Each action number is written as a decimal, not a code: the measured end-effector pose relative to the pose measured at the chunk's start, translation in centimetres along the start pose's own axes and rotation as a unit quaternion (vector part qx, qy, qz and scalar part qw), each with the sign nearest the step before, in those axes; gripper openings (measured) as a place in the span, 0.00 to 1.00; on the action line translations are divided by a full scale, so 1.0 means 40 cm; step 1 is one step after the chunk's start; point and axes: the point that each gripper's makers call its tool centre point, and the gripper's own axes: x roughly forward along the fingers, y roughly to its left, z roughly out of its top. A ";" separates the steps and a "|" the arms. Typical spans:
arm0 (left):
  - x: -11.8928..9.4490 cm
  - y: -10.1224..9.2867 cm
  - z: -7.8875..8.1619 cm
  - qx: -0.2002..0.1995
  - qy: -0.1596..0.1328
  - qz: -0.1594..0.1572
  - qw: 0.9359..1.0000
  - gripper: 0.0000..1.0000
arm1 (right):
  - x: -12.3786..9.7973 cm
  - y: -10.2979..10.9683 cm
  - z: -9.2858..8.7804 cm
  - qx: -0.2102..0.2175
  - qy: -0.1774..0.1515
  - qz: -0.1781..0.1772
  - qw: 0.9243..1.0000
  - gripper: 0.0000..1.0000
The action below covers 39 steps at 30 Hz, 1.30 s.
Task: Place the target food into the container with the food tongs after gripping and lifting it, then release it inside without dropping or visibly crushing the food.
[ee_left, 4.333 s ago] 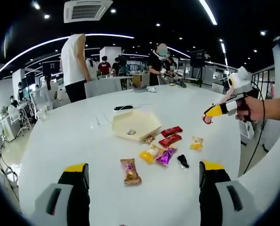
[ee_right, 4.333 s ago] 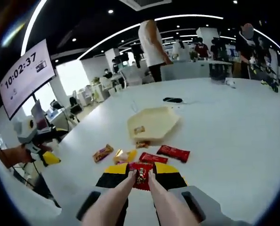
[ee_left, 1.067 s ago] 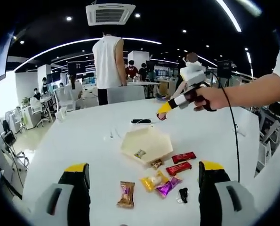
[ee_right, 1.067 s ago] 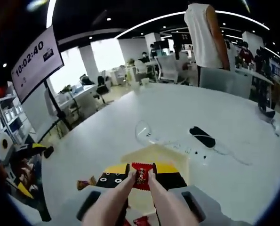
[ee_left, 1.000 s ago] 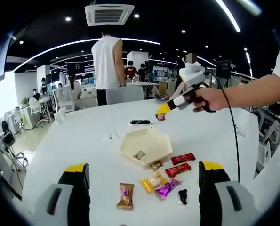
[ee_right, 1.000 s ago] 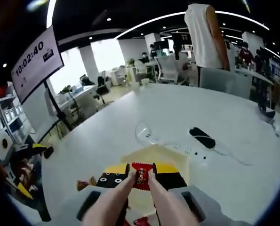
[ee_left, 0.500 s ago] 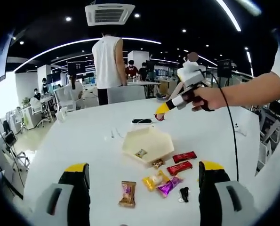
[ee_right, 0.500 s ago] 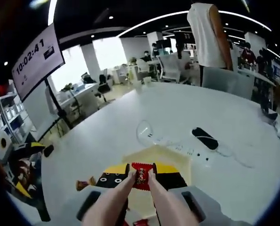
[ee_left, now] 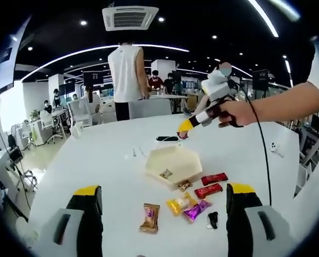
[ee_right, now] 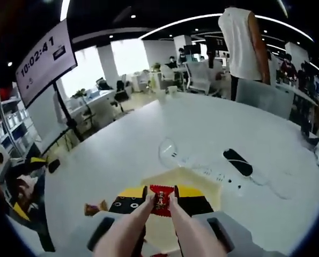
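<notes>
"10:02:41" on the tilted white screen (ee_right: 45,56)

Desk (ee_left: 95,160) top was smooth white, slight sheen under the ceiling lights. Container (ee_left: 172,163) looked matt cream, paper or card by the look. Snack wrappers were glossy foil/plastic: red packet (ee_right: 160,201) in the tongs (ee_right: 151,222), purple one (ee_left: 197,210) shiny. Tongs looked smooth, matt, pale plastic. Left gripper (ee_left: 164,206) pads matt black, yellow-tipped.

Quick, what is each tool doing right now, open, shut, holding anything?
Left tool: open, holding nothing.
Right tool: shut on tongs that pinch a red candy over the tray.
</notes>
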 end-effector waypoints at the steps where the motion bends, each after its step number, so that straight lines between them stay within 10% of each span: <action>1: -0.002 -0.004 -0.004 -0.009 0.000 -0.001 1.000 0.97 | -0.002 -0.001 -0.003 -0.001 0.003 -0.002 1.000 0.19; 28: -0.036 -0.013 -0.042 -0.009 0.019 0.015 1.000 0.97 | 0.023 -0.033 -0.035 0.021 0.008 0.005 1.000 0.21; 39: -0.009 -0.027 -0.010 -0.008 0.003 -0.006 1.000 0.97 | -0.107 0.030 -0.040 -0.009 -0.023 -0.002 1.000 0.24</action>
